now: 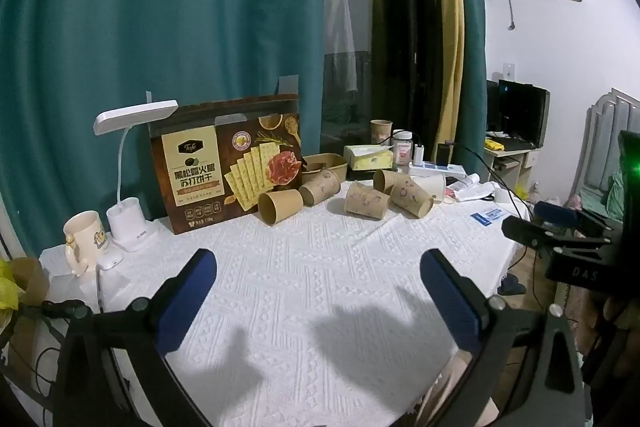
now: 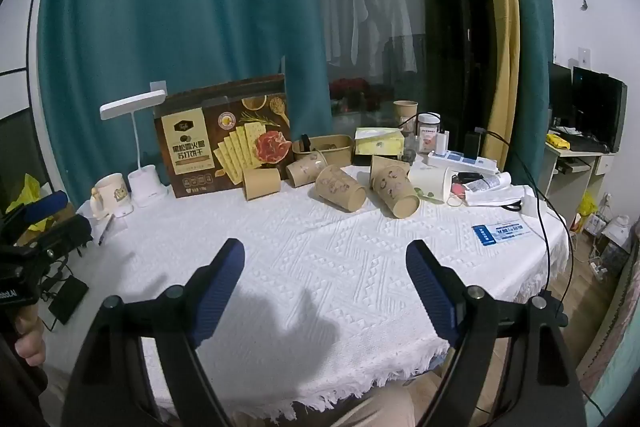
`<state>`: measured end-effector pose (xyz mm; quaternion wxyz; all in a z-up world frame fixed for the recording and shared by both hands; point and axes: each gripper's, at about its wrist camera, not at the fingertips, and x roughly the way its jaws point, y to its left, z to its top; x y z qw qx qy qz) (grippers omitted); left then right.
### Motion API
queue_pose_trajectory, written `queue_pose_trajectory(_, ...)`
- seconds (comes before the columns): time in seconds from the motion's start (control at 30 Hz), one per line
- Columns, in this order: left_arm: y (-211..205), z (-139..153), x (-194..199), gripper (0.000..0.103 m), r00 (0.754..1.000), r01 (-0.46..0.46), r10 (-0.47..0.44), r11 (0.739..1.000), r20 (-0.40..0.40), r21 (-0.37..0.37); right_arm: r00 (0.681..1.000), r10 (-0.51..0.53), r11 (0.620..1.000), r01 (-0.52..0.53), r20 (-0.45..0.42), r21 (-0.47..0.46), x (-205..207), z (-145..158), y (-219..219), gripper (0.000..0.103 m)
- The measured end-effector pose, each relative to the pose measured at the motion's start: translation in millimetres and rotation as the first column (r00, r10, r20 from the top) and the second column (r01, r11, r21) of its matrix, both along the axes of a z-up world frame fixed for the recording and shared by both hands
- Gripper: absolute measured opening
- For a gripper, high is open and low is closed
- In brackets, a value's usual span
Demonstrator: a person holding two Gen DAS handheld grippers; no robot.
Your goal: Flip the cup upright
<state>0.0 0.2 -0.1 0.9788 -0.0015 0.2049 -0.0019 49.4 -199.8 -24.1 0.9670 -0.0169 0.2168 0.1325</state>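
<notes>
Our left gripper [image 1: 318, 267] sits low in its frame with blue pads spread wide, nothing between them; our right gripper [image 2: 325, 259] is likewise spread and empty. Both hover over the white tablecloth [image 1: 312, 287]. Above frame centre, several brown paper cups lie on their sides: a plain cup [image 1: 280, 206] just beside the cracker box [image 1: 224, 163], then patterned cups [image 2: 340, 187] to its right. A desk lamp [image 1: 128, 163] stands centre left.
</notes>
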Motion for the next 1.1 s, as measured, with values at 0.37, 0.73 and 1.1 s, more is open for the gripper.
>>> queue_pose_trajectory(0.37, -0.3, 0.3, 0.0, 0.102, 1.0, 0.002, -0.002, 1.0, -0.001, -0.003, 1.0, 0.0, 1.0, 0.0, -0.003, -0.004, -0.9, -0.3, 2.8, 0.081)
queue_pose_trajectory(0.73, -0.1, -0.1, 0.2, 0.102, 1.0, 0.001, -0.001, 1.0, -0.001, -0.005, 1.0, -0.001, 1.0, 0.001, -0.002, -0.005, -2.6, 0.9, 3.8, 0.081)
queue_pose_trajectory(1.1, -2.4, -0.4, -3.2, 0.102, 1.0, 0.003, -0.003, 1.0, 0.0, -0.005, 1.0, 0.0, 1.0, 0.0, -0.001, -0.005, -5.4, 4.4, 4.5, 0.081)
